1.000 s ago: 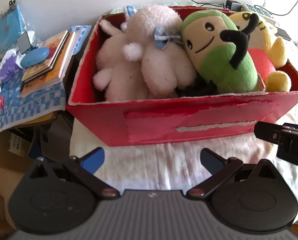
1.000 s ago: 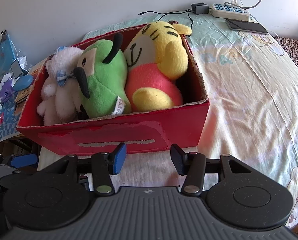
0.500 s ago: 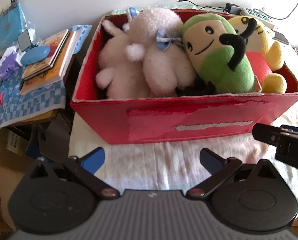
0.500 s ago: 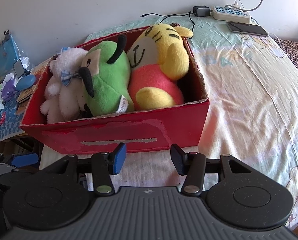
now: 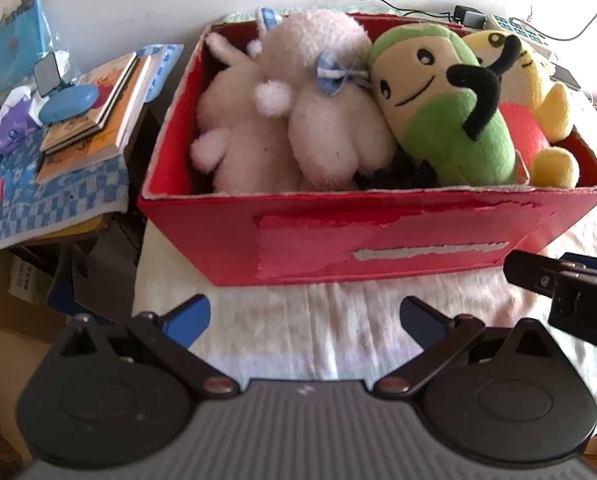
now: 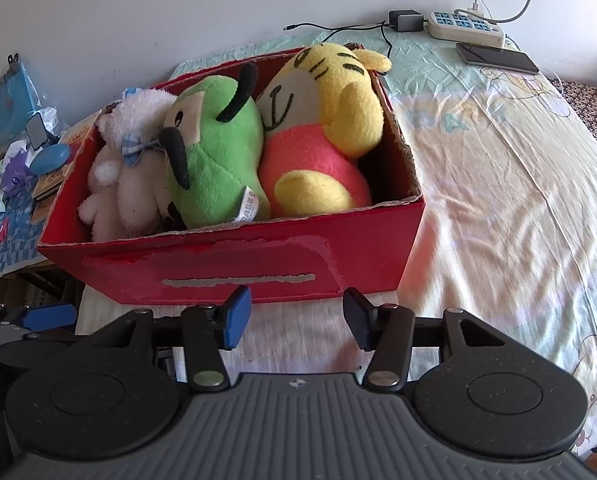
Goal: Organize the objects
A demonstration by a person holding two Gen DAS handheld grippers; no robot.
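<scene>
The soft, light green stuffed toy [image 6: 218, 152] squashes easily; grip mid-body. Both the left claw [image 5: 304, 318] and right claw [image 6: 296, 316] are spread, empty.

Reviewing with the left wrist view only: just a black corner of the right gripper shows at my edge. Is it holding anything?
Observer: No. The right gripper is empty. Its fingers have just been opening, in front of the red box.
Reviewer: The green plush hides the yellow one. How does it lie?
Observer: The yellow plush lies belly up, head toward the far wall.
Reviewer: Anything right of the box?
Observer: Bare sheet; farther back, a phone beside the power strip.
</scene>
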